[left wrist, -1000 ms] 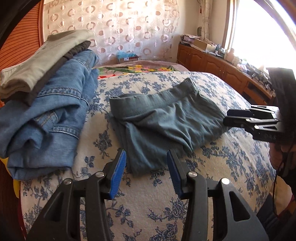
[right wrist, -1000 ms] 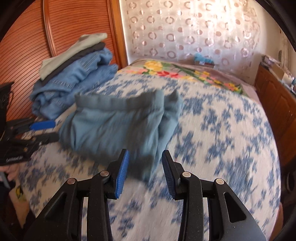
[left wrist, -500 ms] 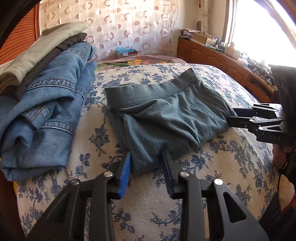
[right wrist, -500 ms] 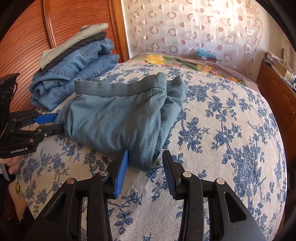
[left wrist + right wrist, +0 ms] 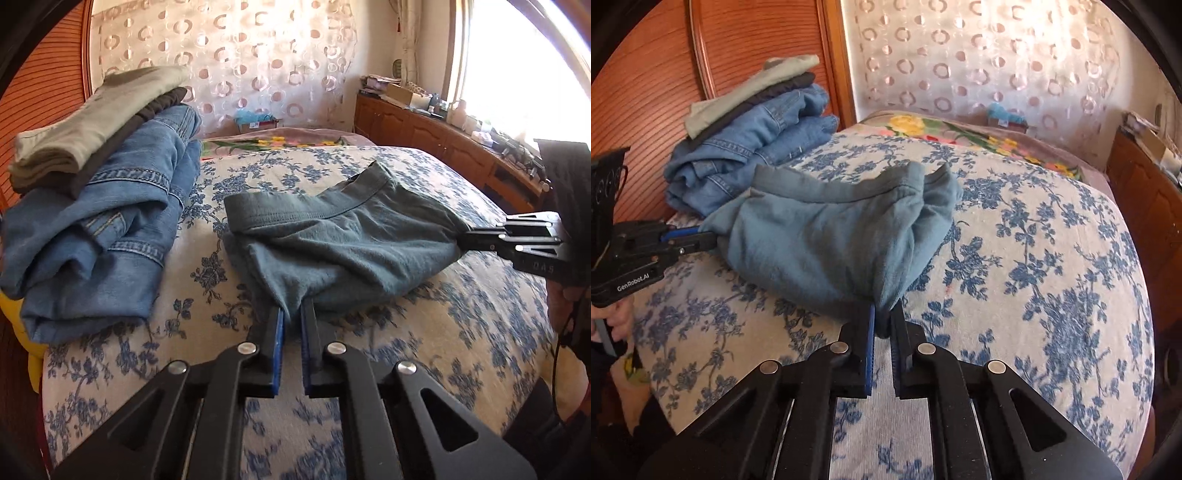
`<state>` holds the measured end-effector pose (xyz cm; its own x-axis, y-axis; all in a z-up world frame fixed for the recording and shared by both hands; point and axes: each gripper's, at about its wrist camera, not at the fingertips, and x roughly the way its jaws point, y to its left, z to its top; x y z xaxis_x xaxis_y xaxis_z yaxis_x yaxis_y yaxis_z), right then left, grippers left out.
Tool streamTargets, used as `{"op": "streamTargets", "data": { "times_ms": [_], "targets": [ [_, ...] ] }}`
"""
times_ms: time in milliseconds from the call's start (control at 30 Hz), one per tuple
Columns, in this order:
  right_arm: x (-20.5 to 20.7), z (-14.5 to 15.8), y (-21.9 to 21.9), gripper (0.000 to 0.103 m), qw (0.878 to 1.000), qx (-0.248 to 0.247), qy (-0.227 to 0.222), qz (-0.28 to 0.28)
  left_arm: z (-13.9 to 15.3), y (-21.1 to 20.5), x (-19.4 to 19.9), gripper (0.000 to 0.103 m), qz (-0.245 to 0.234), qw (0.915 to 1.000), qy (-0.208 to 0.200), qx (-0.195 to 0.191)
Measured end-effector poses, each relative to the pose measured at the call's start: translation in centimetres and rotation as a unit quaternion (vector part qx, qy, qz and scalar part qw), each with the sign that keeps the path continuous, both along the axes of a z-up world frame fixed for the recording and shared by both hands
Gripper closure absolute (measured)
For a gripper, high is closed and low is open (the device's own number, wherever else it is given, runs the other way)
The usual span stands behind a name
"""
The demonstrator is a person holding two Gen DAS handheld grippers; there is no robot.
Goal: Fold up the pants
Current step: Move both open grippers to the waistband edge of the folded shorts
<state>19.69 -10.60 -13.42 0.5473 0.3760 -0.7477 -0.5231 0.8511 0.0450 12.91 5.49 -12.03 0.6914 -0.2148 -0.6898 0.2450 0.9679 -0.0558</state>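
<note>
The teal pants (image 5: 332, 243) lie bunched and partly folded on the bed (image 5: 480, 325), near its front edge, waistband turned toward the far side. The left gripper (image 5: 291, 314) has just closed its jaws, and the blue pads pinch a corner of the fabric at the pants' near left end. The right gripper (image 5: 882, 317) has likewise just closed, its pads clamped on a tuck of cloth at the pants' near right end; in the left wrist view it shows at the right, pinching the same garment (image 5: 476, 240). The cloth rises a little toward each grip. The bed wears a cream cover with blue flowers. At its left edge, against a reddish slatted wooden panel (image 5: 657, 74), sits a stack of folded clothes (image 5: 96, 206): denim below, a dark piece and a pale olive one on top. Behind hangs a curtain (image 5: 240, 55) with ring patterns, and a wooden cabinet (image 5: 443, 147) runs under a bright window
</note>
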Motion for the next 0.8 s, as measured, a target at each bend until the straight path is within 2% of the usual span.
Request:
{"op": "streamTargets", "data": {
  "times_ms": [533,800],
  "targets": [
    [-8.7,1.5,-1.5,0.099,0.999,0.022,0.004,0.043,0.8,-0.7,-7.4,0.098,-0.031,0.9995,-0.001,0.002],
    [-10.1,0.9,-1.9,0.099,0.999,0.028,0.009,0.039,0.2,-0.7,-8.5,0.097,-0.036,0.9992,0.014,-0.007]
  ]
}}
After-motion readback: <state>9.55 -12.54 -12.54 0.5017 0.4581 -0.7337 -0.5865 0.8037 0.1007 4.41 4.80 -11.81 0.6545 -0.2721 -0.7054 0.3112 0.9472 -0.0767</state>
